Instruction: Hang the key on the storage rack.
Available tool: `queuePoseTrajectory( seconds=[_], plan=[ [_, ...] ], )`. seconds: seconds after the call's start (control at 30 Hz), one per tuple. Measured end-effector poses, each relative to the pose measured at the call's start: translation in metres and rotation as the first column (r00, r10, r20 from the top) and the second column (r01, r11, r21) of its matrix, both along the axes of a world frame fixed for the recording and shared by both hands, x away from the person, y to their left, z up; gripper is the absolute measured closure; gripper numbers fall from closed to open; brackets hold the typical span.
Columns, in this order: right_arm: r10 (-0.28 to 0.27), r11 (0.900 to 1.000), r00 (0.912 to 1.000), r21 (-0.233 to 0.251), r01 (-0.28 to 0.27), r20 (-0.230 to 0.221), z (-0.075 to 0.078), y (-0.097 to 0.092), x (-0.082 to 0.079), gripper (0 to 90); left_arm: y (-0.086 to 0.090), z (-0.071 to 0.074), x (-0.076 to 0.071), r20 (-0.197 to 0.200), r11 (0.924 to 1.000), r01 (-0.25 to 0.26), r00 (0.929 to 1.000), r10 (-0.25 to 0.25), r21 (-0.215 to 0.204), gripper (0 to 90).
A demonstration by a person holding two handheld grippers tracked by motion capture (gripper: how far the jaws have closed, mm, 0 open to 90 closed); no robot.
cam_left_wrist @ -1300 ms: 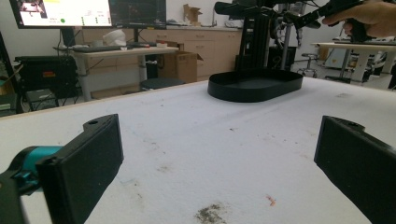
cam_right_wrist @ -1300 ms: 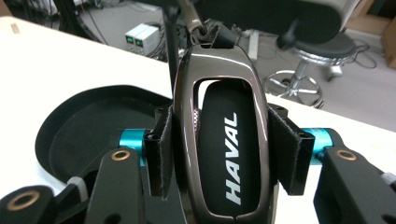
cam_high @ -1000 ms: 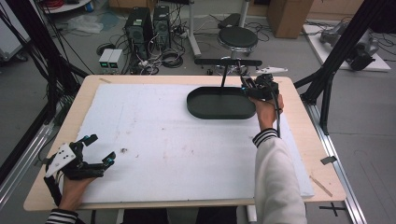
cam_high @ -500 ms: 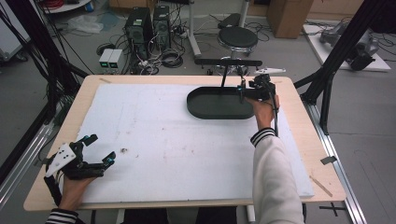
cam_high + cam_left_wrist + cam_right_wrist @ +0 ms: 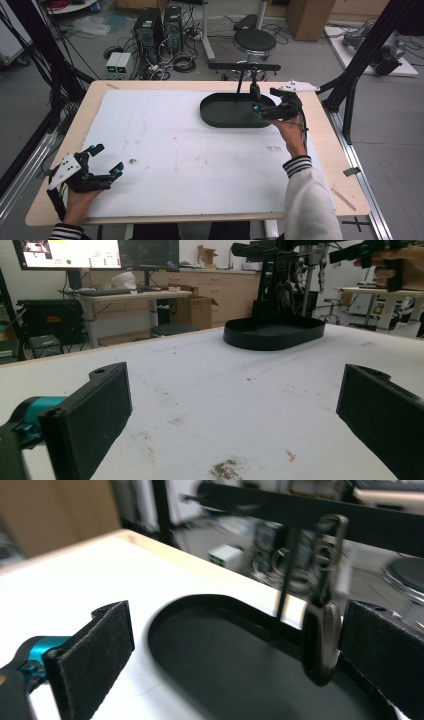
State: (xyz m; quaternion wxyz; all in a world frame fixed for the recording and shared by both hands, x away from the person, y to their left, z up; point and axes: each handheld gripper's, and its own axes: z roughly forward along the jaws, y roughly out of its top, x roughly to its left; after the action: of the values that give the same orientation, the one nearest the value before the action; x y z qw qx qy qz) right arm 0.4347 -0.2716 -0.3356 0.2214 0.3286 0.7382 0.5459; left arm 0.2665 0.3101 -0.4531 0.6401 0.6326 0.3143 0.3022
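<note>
A black oval tray [image 5: 225, 111] lies at the far right of the white mat. Behind it stands a black rack with a level bar [image 5: 245, 66]. A dark utensil [image 5: 255, 91] hangs from that bar over the tray's far rim. In the right gripper view the utensil [image 5: 322, 640] hangs between the jaws, close to the right pad, and neither pad presses on it. My right gripper [image 5: 263, 101] [image 5: 235, 655] is open, its jaws having just been opening. My left gripper [image 5: 106, 158] [image 5: 230, 410] rests open at the near left corner with nothing between its jaws.
A thin rod [image 5: 239, 82] also hangs from the rack bar. The white mat [image 5: 190, 150] carries small dark specks [image 5: 225, 469]. Beyond the table's far edge stand a stool [image 5: 255, 40], computer towers and cables. Black frame legs [image 5: 350, 75] rise at the right.
My right gripper's jaws have opened wide and the hand has drawn back a little from the rack. The dark utensil now hangs free from the bar. The left gripper has stayed put.
</note>
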Motion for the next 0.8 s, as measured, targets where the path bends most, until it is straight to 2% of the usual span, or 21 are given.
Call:
queuePoseTrajectory(
  seconds=[0.17,0.27,0.33,0.4,0.5,0.63,0.7,0.8],
  plan=[
    [0.063,0.9968,0.9955,0.045,-0.066,0.070,-0.018,-0.014,-0.044,0.3,0.000,0.000,0.000,0.004,1.0000,-0.005,1.0000,0.005,0.007,1.7],
    [0.036,0.9963,0.9878,0.072,-0.048,0.151,-0.033,-0.023,-0.071,0.3,0.000,0.000,-0.001,0.006,1.0000,-0.004,1.0000,0.004,0.006,1.7],
    [0.036,0.9945,0.9821,0.090,-0.053,0.185,-0.043,-0.030,-0.087,0.3,0.000,0.000,-0.002,0.014,0.9999,-0.012,0.9998,0.012,0.003,1.7],
    [0.033,0.9924,0.9793,0.110,-0.056,0.200,-0.053,-0.036,-0.097,0.3,0.000,0.000,-0.002,0.015,0.9999,-0.015,0.9998,0.015,-0.002,1.7],
    [0.010,0.9904,0.9795,0.133,-0.037,0.201,-0.069,-0.045,-0.110,0.3,0.000,0.000,-0.003,0.018,0.9998,-0.019,0.9997,0.019,-0.004,1.7],
    [-0.016,0.9890,0.9775,0.147,-0.015,0.210,-0.089,-0.052,-0.126,0.4,0.000,0.000,-0.003,0.018,0.9998,-0.019,0.9997,0.019,0.002,1.7],
    [-0.024,0.9874,0.9733,0.158,-0.013,0.228,-0.095,-0.054,-0.131,0.4,0.000,0.000,-0.004,0.019,0.9998,-0.018,0.9997,0.018,-0.001,1.7],
    [-0.028,0.9847,0.9746,0.174,-0.012,0.222,-0.106,-0.055,-0.135,0.3,0.000,0.000,-0.005,0.023,0.9998,-0.020,0.9995,0.020,0.003,1.7]
  ],
)
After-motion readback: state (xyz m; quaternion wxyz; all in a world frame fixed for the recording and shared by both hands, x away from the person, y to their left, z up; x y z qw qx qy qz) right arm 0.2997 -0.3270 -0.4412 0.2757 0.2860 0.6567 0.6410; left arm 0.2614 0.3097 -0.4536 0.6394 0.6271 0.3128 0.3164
